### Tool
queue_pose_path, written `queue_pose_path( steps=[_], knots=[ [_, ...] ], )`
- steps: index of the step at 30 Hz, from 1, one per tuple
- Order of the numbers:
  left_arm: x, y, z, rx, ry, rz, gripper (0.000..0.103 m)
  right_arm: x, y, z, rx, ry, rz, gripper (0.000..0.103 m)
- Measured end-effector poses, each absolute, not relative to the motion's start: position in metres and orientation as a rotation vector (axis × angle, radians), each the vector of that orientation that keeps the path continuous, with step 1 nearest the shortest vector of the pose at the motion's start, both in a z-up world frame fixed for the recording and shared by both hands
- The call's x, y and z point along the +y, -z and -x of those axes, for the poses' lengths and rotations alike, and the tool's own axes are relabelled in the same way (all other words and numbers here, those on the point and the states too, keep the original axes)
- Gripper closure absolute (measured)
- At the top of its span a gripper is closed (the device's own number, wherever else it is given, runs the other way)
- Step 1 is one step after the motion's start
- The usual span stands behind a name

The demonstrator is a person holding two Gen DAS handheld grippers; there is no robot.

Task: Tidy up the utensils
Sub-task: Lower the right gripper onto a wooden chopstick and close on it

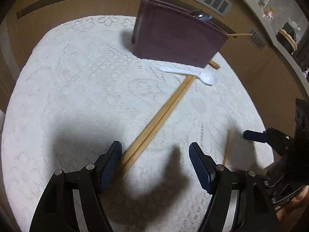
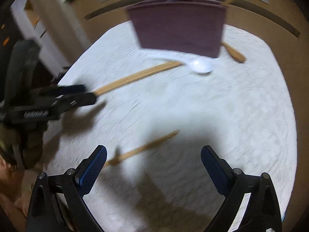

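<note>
Left wrist view: the left gripper (image 1: 155, 152) has its jaws apart, with the near end of the chopstick pair (image 1: 160, 116) between them, against the left pad. The chopsticks run toward one o'clock under a white spoon (image 1: 193, 75) beside the maroon basket (image 1: 173, 38).

Right wrist view: the right gripper (image 2: 153, 155) stands wide apart above a blurred single wooden stick (image 2: 143, 148) on the white cloth (image 2: 241, 116); the basket sits at twelve o'clock.
</note>
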State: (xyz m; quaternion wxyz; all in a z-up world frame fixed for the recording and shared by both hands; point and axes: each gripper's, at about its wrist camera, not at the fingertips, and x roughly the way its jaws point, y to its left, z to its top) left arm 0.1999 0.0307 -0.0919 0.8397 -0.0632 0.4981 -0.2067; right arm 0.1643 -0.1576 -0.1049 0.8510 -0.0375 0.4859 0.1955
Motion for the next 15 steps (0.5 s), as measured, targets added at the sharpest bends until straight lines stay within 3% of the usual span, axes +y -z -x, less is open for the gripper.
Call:
queue_pose_path(
  steps=[4,7,9,11,13,15],
  knots=[
    [0.015,0.091,-0.180,1.111,0.576,0.138,0.031,-0.160,0.096,-0.172,0.984,-0.363,0.082,0.007],
    [0.003,0.088,-0.165,1.127,0.650,0.107,0.031,-0.162,0.092,-0.183,0.963,-0.306,0.086,0.014],
    [-0.002,0.081,-0.157,1.102,0.666,0.081,0.031,-0.162,0.095,-0.187,0.974,-0.285,0.088,0.022],
    [0.000,0.073,-0.156,1.061,0.633,0.048,0.031,-0.160,0.100,-0.186,1.015,-0.325,0.071,0.049],
    [0.006,0.066,-0.160,1.012,0.557,0.014,0.031,-0.158,0.103,-0.182,1.050,-0.364,0.052,0.062],
    [0.014,0.059,-0.165,0.964,0.469,-0.022,0.032,-0.157,0.105,-0.177,1.074,-0.407,0.017,0.066]
  ],
)
